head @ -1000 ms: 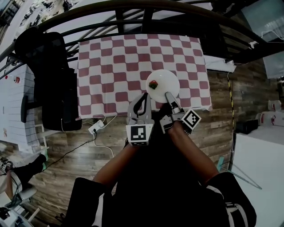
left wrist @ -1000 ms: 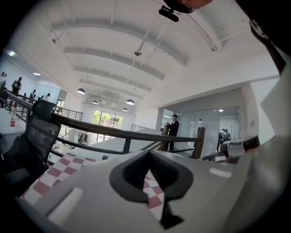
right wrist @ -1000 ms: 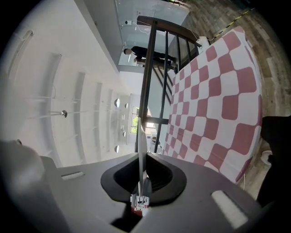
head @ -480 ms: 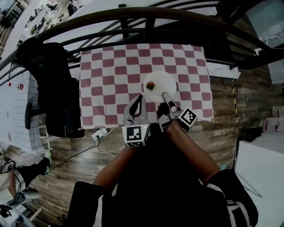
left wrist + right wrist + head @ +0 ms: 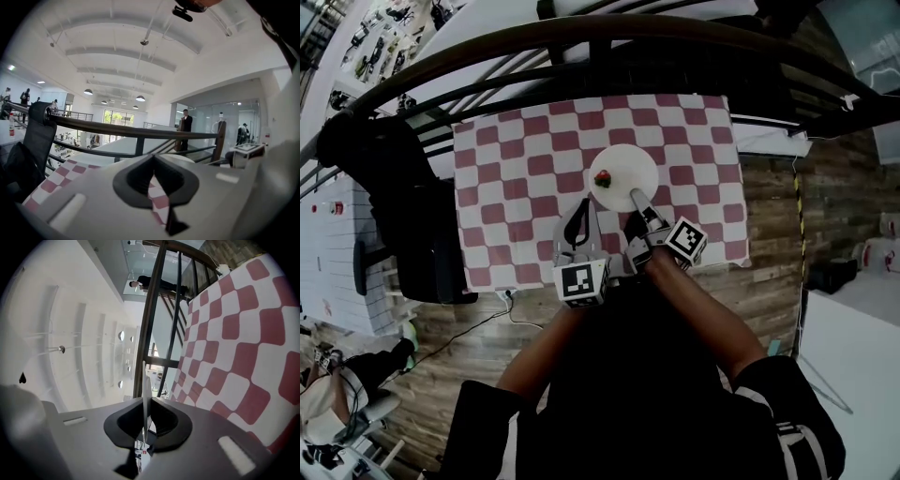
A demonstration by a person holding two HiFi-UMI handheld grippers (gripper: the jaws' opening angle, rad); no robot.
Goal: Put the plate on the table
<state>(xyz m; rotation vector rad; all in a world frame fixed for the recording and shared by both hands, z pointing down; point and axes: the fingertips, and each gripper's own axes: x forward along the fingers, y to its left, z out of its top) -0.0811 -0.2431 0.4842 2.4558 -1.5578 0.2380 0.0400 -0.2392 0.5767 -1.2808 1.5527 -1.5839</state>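
White plate point(image 5: 628, 169) prob. level, right claw point(image 5: 635, 193)

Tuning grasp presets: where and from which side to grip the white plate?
Near rim, from the person's side, as the right gripper does: the plate is thin and flat, so its edge fits the jaws, and the red item sits left, clear of them.

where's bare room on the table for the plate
Bare checked cloth lies left of the plate, out to the black chair, and beyond it along the railing. The near edge is crowded by the left gripper and right gripper.
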